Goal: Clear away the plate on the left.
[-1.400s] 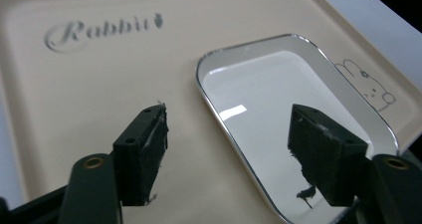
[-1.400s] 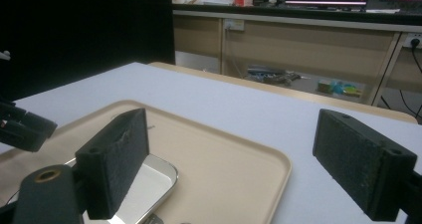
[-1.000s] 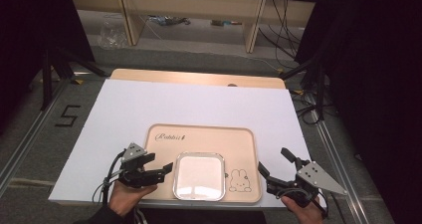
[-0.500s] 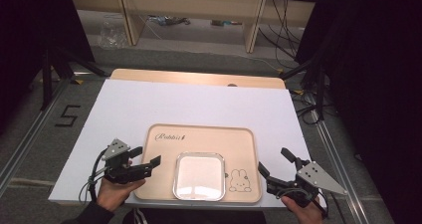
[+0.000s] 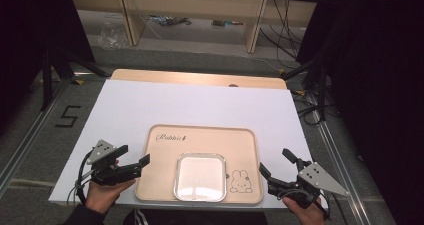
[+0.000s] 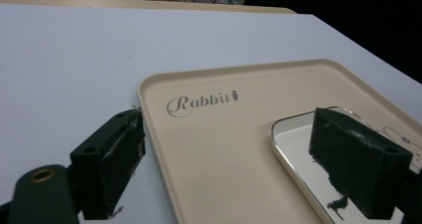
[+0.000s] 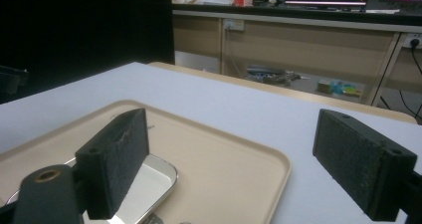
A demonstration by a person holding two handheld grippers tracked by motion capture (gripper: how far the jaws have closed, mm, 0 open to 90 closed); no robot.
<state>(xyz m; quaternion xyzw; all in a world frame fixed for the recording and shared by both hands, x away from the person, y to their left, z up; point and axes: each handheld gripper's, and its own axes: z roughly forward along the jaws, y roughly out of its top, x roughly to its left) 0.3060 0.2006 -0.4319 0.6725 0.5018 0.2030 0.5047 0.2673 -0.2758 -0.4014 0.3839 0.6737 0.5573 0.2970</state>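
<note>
A beige tray [image 5: 165, 165] printed "Rabbit", with a rabbit drawing [image 5: 241, 181], lies near the front of the white table sheet [image 5: 175, 102]. On it sits an empty square metal dish [image 5: 200, 177]. My left gripper [image 5: 134, 154] is held open at the tray's left edge, nothing between its jaws. In the left gripper view the left gripper [image 6: 234, 169] spans the tray's [image 6: 224, 149] left rim and the dish's [image 6: 298, 154] near corner. At the tray's right front corner, my right gripper [image 5: 275, 161] is open and empty. The right gripper view looks between the open right gripper [image 7: 239, 159] jaws across tray [image 7: 229, 169] and dish [image 7: 147, 184].
A wooden tabletop strip [image 5: 200, 78] shows beyond the sheet's far edge. Shelving and cables [image 5: 170, 20] stand on the floor behind. A "5" mark [image 5: 67, 116] lies on the floor at the left. Dark stands flank the table on both sides.
The left hand has drawn its open gripper leftward, off the tray towards its left edge. The right gripper has stayed where it was.
</note>
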